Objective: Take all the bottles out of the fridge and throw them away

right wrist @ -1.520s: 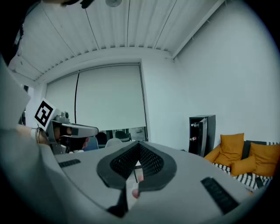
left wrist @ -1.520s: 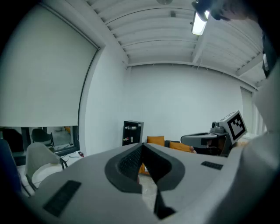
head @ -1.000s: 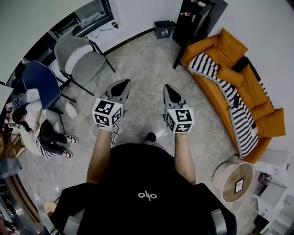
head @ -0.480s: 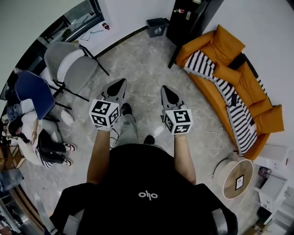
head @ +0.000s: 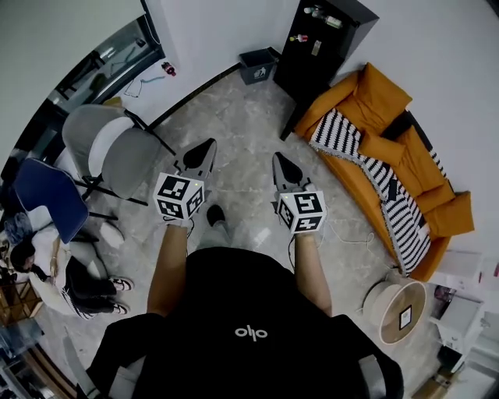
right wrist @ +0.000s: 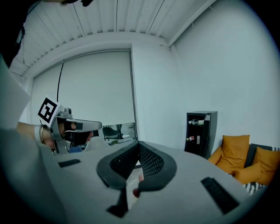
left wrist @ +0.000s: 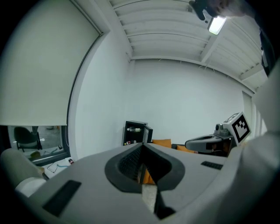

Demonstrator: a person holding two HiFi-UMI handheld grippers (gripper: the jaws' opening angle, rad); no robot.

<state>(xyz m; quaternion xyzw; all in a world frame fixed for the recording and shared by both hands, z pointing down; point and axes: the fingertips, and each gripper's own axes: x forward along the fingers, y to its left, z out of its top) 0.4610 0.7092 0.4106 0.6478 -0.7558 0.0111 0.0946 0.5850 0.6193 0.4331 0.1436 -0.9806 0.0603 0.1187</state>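
Observation:
A black fridge stands open against the far wall, with bottles on its shelves; it also appears as the fridge in the left gripper view and the fridge in the right gripper view. A dark trash bin stands on the floor left of it. My left gripper and right gripper are held out side by side at waist height, well short of the fridge. Both are shut and hold nothing.
An orange sofa with a striped blanket runs along the right wall. Two grey chairs and a blue chair stand at the left, where a seated person is. A round side table sits lower right. Marble floor lies ahead.
The whole view has shifted: the fridge, bin and sofa have come nearer as the person walks forward. Both grippers stay shut, held out in front.

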